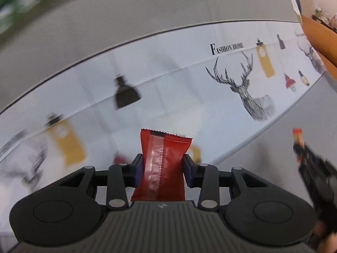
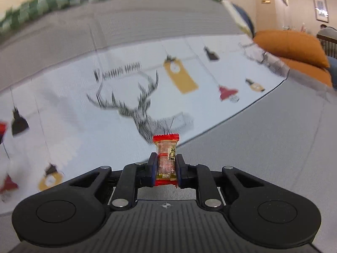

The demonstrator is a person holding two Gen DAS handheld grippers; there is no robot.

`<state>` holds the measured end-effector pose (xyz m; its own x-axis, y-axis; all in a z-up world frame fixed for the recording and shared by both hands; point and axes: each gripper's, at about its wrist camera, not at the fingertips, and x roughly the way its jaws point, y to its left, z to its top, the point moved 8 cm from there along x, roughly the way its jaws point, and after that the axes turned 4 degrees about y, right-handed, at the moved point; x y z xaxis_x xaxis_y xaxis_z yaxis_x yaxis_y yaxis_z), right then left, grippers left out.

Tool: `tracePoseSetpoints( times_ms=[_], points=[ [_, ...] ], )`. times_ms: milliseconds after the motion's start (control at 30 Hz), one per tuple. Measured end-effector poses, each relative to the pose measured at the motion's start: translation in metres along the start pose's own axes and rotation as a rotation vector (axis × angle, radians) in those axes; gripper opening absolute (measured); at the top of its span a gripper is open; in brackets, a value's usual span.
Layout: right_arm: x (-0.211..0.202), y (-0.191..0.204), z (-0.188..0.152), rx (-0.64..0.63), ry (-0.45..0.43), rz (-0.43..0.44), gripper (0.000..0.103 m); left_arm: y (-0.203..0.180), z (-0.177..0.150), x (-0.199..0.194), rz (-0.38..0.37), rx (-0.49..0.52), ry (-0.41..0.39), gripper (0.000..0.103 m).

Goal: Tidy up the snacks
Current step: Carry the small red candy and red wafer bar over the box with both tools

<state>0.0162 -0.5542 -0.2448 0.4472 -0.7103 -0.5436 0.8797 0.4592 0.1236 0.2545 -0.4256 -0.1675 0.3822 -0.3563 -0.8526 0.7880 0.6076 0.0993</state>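
1. 2 snacks are up off the cloth (image 1: 189,97), 1 in each gripper; I see no box or tray for them in either view, so I judge the sorting barely begun, with both drop-offs left to do.
2. My left gripper (image 1: 163,166) has its jaws clamped on a red pouch (image 1: 163,164), pads pressing both sides at mid-height.
3. The pouch is glossy foil, puffed, with a crimped top edge and a seam strip down the face toward me; it stands upright between the jaws.
4. My right gripper (image 2: 166,168) has its jaws nearly shut on a small candy (image 2: 166,160).
5. The candy has a clear wrapper with red crimped ends and gold print, held upright, well above the cloth.
6. The cloth, printed with deer and lamps, shows no other snacks.
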Motion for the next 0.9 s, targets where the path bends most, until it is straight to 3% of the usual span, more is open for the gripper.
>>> tracePoseSetpoints(
  times_ms=[200,400,500,700,900],
  points=[
    [-0.115,0.016,0.027,0.032,-0.066,0.114,0.018,-0.002,-0.082,-0.132,0.006,-0.036,-0.058,0.043],
    [-0.253,0.020,0.012,-0.026,-0.006,0.288,0.018,0.012,-0.176,-0.244,0.001,-0.123,-0.098,0.043],
    [-0.313,0.030,-0.003,-0.062,0.036,0.375,0.018,0.024,-0.225,-0.290,0.040,-0.159,-0.112,0.044],
    [-0.429,0.074,-0.049,-0.161,0.096,0.554,0.018,0.062,-0.327,-0.363,0.096,-0.282,-0.113,0.044],
    [-0.520,0.118,-0.097,-0.317,0.116,0.708,0.018,0.083,-0.414,-0.405,0.151,-0.354,-0.104,0.044]
  ],
)
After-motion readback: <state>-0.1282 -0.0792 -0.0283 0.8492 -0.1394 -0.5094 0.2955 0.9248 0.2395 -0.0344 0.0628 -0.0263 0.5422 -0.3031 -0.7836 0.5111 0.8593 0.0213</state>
